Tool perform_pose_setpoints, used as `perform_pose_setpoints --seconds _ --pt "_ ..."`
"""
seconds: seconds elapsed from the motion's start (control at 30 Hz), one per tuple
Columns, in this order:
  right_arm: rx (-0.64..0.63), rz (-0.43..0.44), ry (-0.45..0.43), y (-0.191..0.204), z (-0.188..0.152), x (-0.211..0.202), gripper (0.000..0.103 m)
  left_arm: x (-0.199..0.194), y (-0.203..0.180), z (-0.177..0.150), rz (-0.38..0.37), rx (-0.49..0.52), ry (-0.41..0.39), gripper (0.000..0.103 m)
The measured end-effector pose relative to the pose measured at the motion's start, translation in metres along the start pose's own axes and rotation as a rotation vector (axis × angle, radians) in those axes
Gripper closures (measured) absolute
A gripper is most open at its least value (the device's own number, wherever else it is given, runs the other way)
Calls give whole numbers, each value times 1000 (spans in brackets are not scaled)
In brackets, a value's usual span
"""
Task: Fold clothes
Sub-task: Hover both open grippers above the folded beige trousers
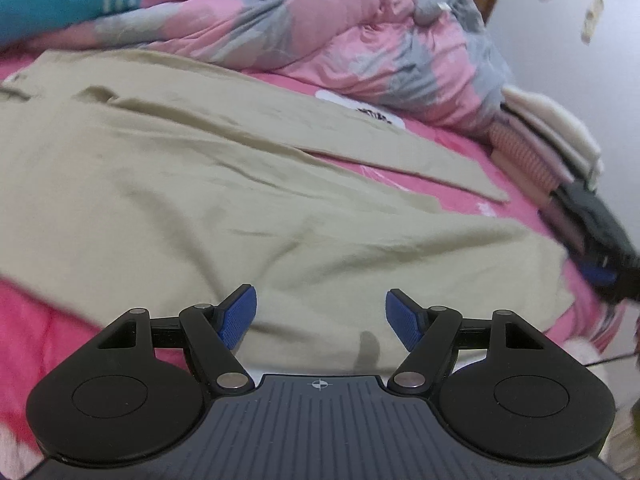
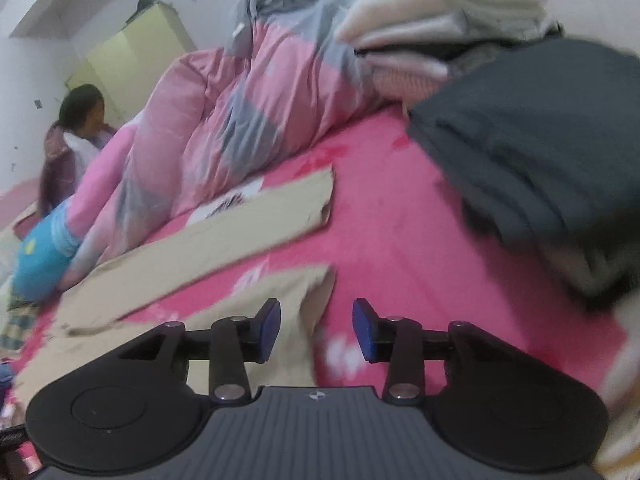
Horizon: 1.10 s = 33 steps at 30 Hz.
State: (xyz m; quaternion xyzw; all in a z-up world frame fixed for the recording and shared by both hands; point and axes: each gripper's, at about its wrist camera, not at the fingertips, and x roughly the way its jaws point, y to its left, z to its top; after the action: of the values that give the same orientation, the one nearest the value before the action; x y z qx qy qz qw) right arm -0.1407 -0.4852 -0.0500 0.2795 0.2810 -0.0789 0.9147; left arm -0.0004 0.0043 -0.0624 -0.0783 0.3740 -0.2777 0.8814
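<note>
Khaki trousers lie spread flat across the pink bedsheet, the cloth soft and lightly creased, with shallow wrinkles running across the wide seat area. From the left wrist view the two legs run away to the right, a narrow wedge of sheet showing between them. The far leg lies straight and flat, its hem cut square, resting beside a white printed patch on the sheet. The near leg ends closer in, its hem slightly rumpled and curled. Nothing is folded over yet; both legs lie apart, side by side.
</note>
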Motion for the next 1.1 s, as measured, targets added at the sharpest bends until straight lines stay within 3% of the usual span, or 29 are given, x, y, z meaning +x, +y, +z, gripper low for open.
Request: perform_pose_setpoints --seconds 0.1,0.2,0.27,0.3,0.33,0.4,0.63,0.73,0.87,1.07,1.1 --pt "32 21 76 -2 -15 4 61 -10 8 -7 -17 -63 18 31" --pt "35 16 95 0 -25 14 60 -16 12 -15 -25 -103 21 31" --pt "9 19 90 5 -28 16 67 -19 14 -20 -23 -120 16 31" --pt "-4 21 89 8 -29 17 80 -21 15 -22 -23 -130 14 31" --pt "-27 18 87 11 -31 17 85 -22 17 -23 -24 -141 10 31" --pt "-78 10 86 18 -35 15 88 -25 21 -24 -31 -170 5 32" --pt "-100 -10 16 14 -47 -41 90 -43 34 -26 -21 -220 -27 32" --pt "-82 -31 63 3 -59 -34 90 -44 42 -25 -10 -258 -43 32" --pt "-70 -35 53 1 -61 -33 90 -42 55 -18 37 -318 -82 34" --pt "-83 -10 13 13 -52 -54 90 -28 75 -10 141 -449 -119 55" --pt "-92 -4 2 17 -49 -60 90 -26 76 -10 155 -457 -130 64"
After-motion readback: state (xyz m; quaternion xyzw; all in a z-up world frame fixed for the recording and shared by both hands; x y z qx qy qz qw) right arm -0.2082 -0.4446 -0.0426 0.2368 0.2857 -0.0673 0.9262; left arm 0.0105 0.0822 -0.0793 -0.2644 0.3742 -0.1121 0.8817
